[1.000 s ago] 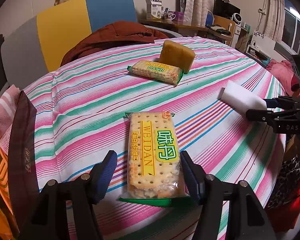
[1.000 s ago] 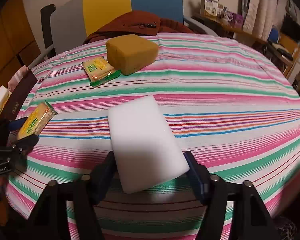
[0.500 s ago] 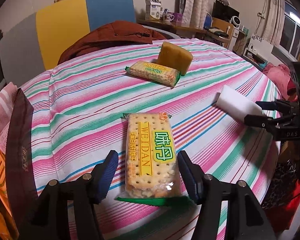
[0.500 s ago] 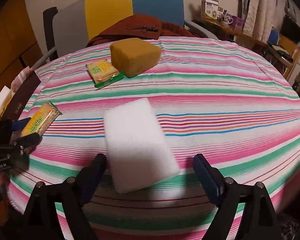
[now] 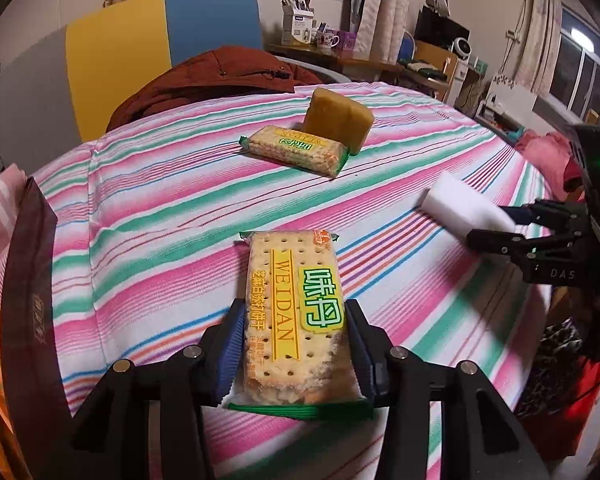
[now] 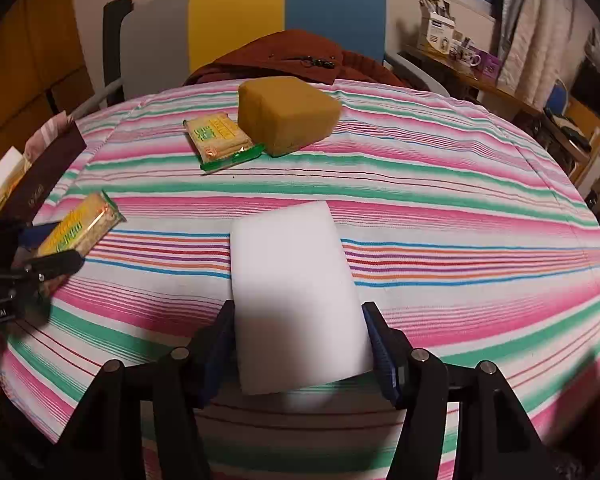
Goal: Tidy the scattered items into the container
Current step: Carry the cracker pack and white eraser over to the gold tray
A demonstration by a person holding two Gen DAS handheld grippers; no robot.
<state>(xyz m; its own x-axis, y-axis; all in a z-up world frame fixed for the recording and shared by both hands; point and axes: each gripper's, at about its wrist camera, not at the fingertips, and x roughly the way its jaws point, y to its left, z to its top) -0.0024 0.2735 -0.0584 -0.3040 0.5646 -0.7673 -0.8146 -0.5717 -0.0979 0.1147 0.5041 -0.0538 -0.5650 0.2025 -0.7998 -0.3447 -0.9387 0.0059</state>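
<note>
Warm dim indoor light, strong fisheye bending, dark vignetted corners, soft shadows

The striped tabletop point(image 6: 440, 208) lies bare across its middle and right side, open between the two tools; toward the far edge a yellow sponge point(image 6: 286, 116) and a cracker packet point(image 6: 220, 138) sit touching, blocking that stretch; a dark box point(image 5: 28, 280) walls the left rim; a red jacket point(image 5: 212, 80) drapes behind.

Two cracker packets: one at lower centre point(image 5: 296, 316), one at upper centre point(image 5: 296, 151). Two sponges: one yellow point(image 5: 337, 119), one white point(image 5: 466, 208). Two claws: left point(image 5: 296, 350), right point(image 6: 298, 350).
</note>
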